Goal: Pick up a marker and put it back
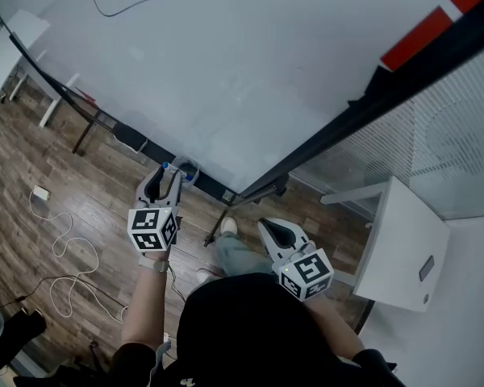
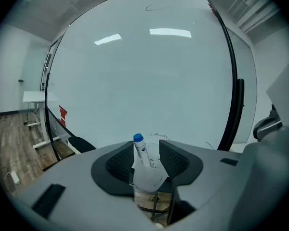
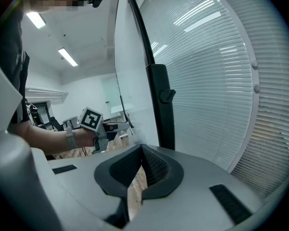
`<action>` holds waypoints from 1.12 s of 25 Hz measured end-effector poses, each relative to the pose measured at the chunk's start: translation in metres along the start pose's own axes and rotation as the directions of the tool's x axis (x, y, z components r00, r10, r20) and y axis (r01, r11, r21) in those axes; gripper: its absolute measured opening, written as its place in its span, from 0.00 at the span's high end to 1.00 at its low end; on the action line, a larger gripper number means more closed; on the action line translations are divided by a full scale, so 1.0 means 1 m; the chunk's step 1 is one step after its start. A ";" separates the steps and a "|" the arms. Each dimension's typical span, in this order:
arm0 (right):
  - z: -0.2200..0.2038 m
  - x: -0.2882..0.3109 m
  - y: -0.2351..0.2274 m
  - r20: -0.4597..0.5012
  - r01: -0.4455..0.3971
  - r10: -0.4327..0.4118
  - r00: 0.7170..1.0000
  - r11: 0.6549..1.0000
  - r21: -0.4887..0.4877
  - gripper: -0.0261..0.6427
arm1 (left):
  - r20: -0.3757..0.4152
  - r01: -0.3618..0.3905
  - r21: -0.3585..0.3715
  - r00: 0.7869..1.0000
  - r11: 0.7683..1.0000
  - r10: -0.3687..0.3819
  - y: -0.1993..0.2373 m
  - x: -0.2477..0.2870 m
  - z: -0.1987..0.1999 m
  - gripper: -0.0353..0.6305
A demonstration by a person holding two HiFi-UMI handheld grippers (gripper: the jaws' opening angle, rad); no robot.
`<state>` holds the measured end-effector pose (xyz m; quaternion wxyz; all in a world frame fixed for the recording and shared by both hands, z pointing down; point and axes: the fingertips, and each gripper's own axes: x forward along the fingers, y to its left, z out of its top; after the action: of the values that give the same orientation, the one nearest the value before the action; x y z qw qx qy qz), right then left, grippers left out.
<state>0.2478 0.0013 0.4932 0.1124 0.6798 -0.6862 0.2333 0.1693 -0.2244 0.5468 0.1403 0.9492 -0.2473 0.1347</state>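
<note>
Marker (image 2: 141,151) stands btwn wide-apart jaws of left gripper (image 2: 147,146), seemingly untouched; right gripper (image 3: 141,148) closed, empty.

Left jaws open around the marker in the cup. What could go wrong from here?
The marker leans toward one side of the open left gripper, so pulling back could snag it and tip it out. The white cup looks thin and light; a bump from the gripper might tilt or dislodge it.

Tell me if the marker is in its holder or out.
In: the blue-capped marker stands tilted in the white holder, with the left gripper open on either side.
</note>
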 end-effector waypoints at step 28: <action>0.018 0.046 0.196 -0.014 -0.407 0.413 0.911 0.893 -0.192 0.92 | 0.081 -0.220 -0.026 0.972 0.975 0.221 0.026 -0.249 -0.011 0.80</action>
<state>0.0554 -0.0541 0.4666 0.1157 0.5091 -0.8346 0.1758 -0.0559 -0.1348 0.4813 0.1221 0.9194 -0.3581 0.1075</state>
